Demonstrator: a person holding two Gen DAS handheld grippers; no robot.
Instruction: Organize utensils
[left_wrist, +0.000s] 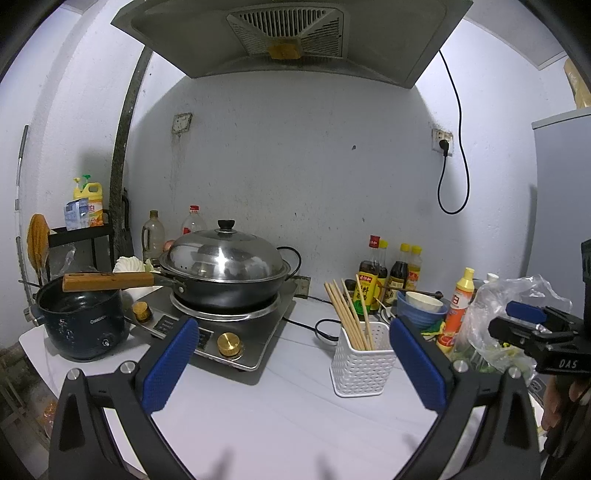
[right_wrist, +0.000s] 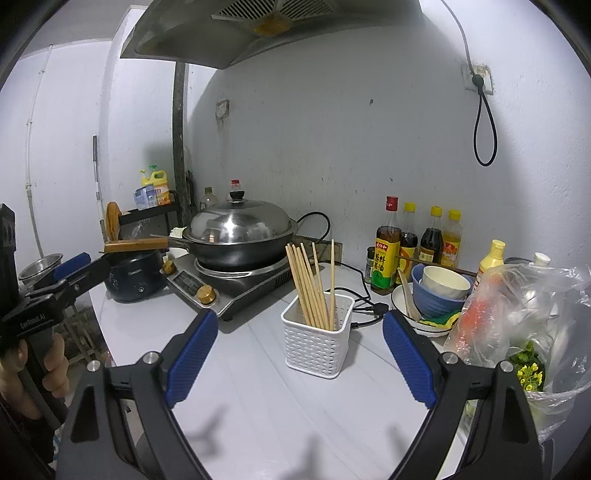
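A: Since the chopsticks (right_wrist: 314, 284) already stand leaning in the white basket (right_wrist: 317, 343), is anything left?

B: Seemingly little; only a spoon (right_wrist: 408, 295) in the bowl stack right of the basket looks loose.

A: And the grippers?

B: The left gripper (left_wrist: 291, 363) and right gripper (right_wrist: 295, 356) are spread wide, empty, short of the basket, touching nothing.

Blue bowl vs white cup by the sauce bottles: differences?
The blue ceramic bowl is wider and sits on a white plate; the white ceramic cup is smaller and nests inside the bowl. The bowl is dark blue, the cup off-white. Both are upright with open tops.
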